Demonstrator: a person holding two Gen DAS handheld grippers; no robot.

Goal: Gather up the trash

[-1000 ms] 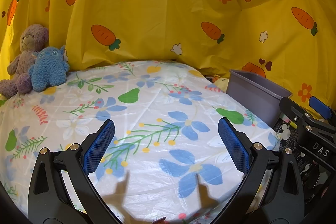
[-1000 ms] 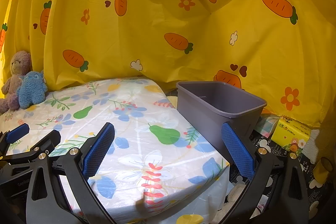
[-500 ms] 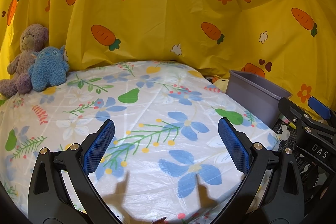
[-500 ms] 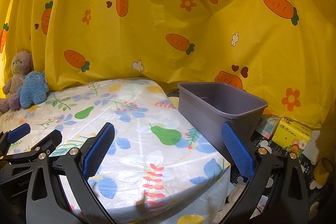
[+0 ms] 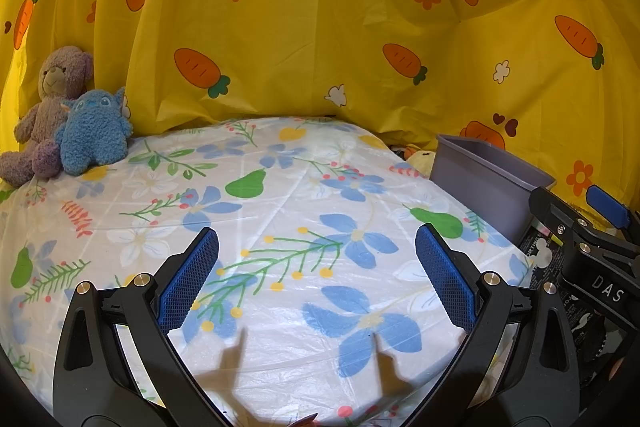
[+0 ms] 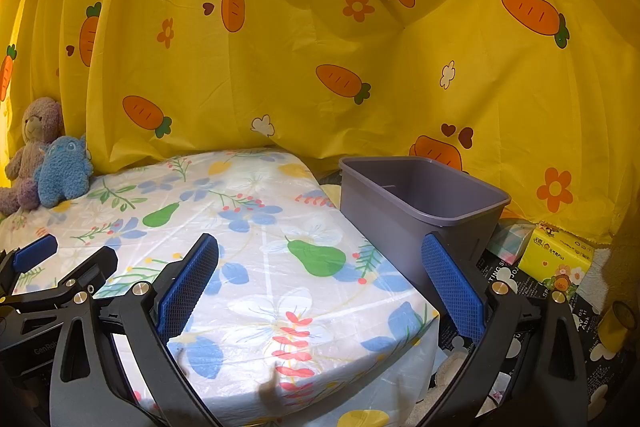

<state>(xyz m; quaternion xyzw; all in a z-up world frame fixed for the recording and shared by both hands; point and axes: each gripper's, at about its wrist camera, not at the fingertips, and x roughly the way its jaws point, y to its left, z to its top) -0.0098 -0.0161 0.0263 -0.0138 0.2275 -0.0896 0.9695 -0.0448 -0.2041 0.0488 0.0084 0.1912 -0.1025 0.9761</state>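
A grey plastic bin (image 6: 420,203) stands on the floor beside the right end of the floral-covered surface (image 6: 256,235); it looks empty inside. In the left wrist view the bin (image 5: 484,175) shows at the right. My left gripper (image 5: 318,279) hovers open over the floral cover (image 5: 280,207) with nothing between its fingers. My right gripper (image 6: 320,283) is open too, above the cover's right corner, its right finger in front of the bin wall. No loose trash shows on the cover.
A purple teddy bear (image 5: 48,107) and a blue plush toy (image 5: 94,133) sit at the far left. A yellow carrot-print cloth (image 5: 320,27) hangs behind. A yellow tissue pack (image 6: 560,259) and a yellow roll (image 6: 618,323) lie on the patterned floor mat (image 6: 516,283).
Both views have shifted slightly; the bin sits a little further right in each. Both grippers stay open and empty.
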